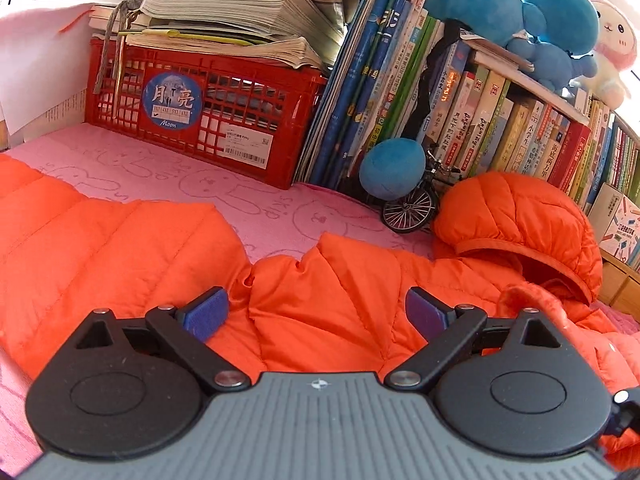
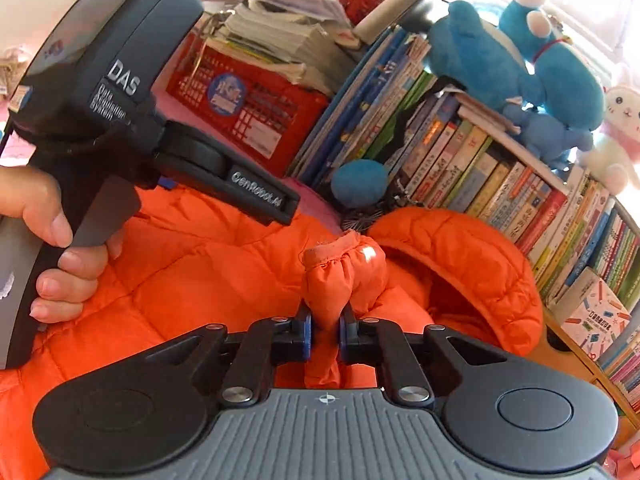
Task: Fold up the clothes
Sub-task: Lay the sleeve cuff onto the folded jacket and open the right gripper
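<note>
An orange quilted hooded jacket lies spread on a pink mat, its hood at the right near the books. My left gripper is open, its blue pads low over the jacket body, holding nothing. In the right wrist view my right gripper is shut on the jacket's sleeve cuff, which stands up bunched between the pads. The jacket body and hood lie beyond. The left gripper's body, held by a hand, shows at the upper left of that view.
A red plastic crate stacked with papers stands at the back. Leaning and upright books fill the back right, with blue and pink plush toys on top. A blue ball and a small model bicycle sit by the hood.
</note>
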{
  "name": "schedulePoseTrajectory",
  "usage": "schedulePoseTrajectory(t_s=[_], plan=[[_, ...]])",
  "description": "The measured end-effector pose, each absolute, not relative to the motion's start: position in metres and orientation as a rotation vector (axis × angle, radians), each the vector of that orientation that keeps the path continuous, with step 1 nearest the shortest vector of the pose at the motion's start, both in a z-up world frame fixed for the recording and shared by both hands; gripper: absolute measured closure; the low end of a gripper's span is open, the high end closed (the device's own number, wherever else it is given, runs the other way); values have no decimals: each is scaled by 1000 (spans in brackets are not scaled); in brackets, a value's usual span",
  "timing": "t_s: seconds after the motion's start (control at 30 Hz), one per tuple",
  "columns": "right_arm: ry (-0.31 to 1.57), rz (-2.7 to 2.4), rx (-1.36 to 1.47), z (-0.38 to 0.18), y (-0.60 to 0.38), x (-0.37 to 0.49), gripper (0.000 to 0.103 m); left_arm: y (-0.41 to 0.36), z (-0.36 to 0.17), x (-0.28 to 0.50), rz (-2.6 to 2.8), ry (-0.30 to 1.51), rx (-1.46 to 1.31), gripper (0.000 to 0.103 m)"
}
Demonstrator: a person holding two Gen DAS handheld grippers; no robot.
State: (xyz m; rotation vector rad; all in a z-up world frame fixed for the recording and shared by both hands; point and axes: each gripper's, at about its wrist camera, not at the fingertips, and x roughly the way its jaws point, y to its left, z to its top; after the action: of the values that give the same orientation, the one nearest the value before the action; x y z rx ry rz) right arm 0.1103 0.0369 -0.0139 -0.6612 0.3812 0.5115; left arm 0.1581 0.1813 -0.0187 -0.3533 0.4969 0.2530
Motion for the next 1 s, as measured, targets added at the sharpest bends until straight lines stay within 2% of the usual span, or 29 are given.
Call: schedulePoseTrajectory(t_s=[0.03, 0.13, 0.2, 0.27, 0.4, 0.53, 0.6, 0.67, 0.83, 1.0], plan=[[383, 498, -707, -24, 44, 109, 82, 181, -19, 159, 248, 500, -355, 7], [304, 458, -827, -34, 56, 96, 79, 183, -21, 160, 247, 507, -363, 7], [260, 447, -866, -33, 57, 88, 65, 183, -21, 160, 248, 508, -362, 7], [221, 433, -867, -23, 50, 80, 37, 183, -21, 160, 249, 510, -361, 6], [148, 437, -832, 6, 22, 59, 14, 183, -21, 159, 251, 511, -365, 6], [162, 424, -677, 30, -29, 58, 11, 183, -21, 158, 262, 502, -365, 6], [184, 408, -574, 39, -57, 64, 3, 176, -13, 152, 277, 481, -330, 7], [211, 387, -464, 47, -86, 72, 0, 162, 1, 142, 297, 446, -267, 8], [378, 292, -119, 37, -143, 130, 3, 88, 36, 123, 164, 310, 16, 2], [443, 264, -101, 8, -147, 145, 3, 42, 30, 139, 104, 315, 153, 2]])
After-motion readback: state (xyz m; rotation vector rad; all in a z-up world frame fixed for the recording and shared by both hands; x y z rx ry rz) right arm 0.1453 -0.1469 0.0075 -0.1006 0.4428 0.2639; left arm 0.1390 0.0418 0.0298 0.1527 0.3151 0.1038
